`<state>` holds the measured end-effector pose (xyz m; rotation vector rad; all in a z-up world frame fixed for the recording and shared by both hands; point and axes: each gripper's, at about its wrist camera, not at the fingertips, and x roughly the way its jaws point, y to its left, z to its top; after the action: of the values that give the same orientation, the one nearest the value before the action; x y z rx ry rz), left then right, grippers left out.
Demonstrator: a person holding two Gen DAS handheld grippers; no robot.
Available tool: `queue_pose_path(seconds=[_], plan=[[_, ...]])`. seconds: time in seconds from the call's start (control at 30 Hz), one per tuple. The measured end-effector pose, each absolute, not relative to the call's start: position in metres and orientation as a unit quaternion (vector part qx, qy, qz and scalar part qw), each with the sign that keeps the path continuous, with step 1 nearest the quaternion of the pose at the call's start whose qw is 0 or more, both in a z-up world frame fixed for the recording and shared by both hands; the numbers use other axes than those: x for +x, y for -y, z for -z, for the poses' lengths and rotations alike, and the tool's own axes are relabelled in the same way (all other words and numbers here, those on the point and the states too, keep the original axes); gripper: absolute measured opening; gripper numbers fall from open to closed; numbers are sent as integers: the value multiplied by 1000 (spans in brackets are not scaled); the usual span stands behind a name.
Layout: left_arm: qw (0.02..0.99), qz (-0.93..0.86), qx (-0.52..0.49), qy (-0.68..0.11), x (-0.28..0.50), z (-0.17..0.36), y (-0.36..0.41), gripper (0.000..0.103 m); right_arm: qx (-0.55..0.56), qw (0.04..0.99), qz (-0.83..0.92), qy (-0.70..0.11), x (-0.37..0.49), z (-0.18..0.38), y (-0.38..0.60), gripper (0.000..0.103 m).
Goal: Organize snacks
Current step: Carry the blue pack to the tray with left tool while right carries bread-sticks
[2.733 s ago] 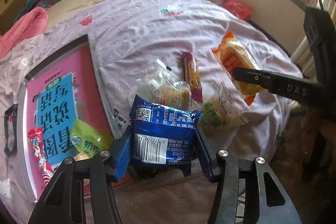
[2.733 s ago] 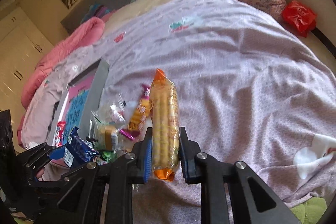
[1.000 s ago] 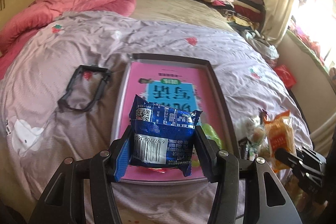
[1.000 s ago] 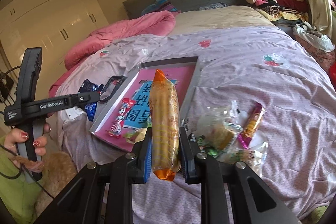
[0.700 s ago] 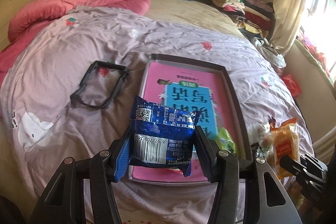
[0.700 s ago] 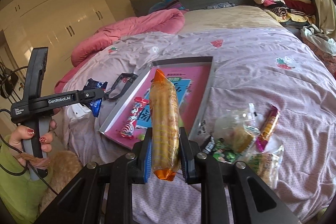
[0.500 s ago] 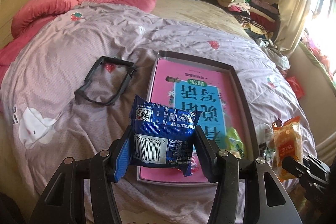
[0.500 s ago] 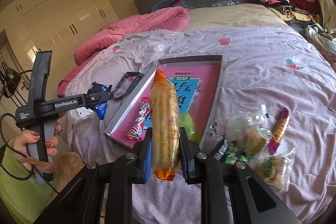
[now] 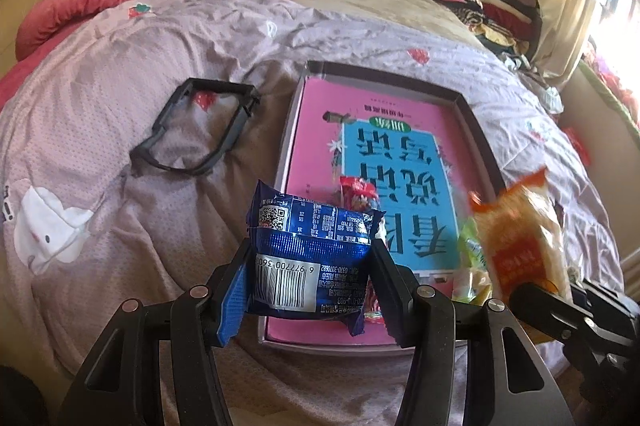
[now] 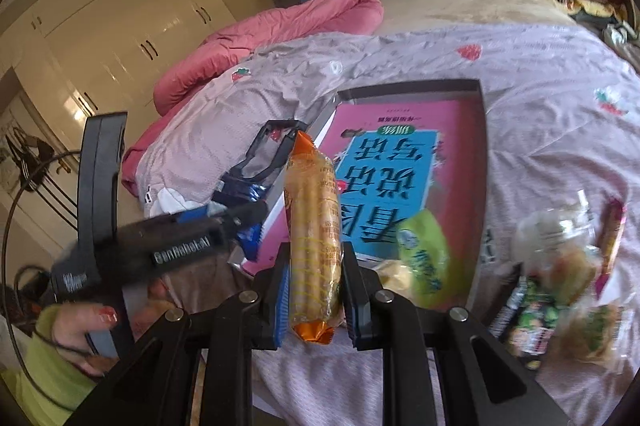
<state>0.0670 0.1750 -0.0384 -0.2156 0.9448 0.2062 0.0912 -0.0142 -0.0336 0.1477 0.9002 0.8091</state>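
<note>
Partway through, by the look of it. Already in shallow grey tray on the pink book cover: red sweet wrapper, green pouch. Clamped in left gripper, above tray's near edge: crinkly blue foil packet. Pinched upright in right gripper, near tray's corner: long orange biscuit sleeve. Still loose on lilac quilt: heap of clear and green packets.

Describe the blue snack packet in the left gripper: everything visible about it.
The blue snack packet is a glossy foil pouch, dark blue with white print, a QR code near its crimped top and a barcode lower down. It is clamped upright, slightly crumpled, between the left gripper's blue pads, held above the near edge of the tray.
</note>
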Motion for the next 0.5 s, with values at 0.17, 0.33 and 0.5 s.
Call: queue_pose_path(seconds=[0.17,0.33,0.5], plan=[[879,-93,-100,-456,70,45,-173,58,68,822,-372,-426,96,41,-2,23],[877,-87,-94,-463,72,52,-168,58,52,827,-359,-429,102,54,-17,23],[872,-83,-98,-472,75,60,-168,58,36,823,-356,-440,107,68,-26,23]])
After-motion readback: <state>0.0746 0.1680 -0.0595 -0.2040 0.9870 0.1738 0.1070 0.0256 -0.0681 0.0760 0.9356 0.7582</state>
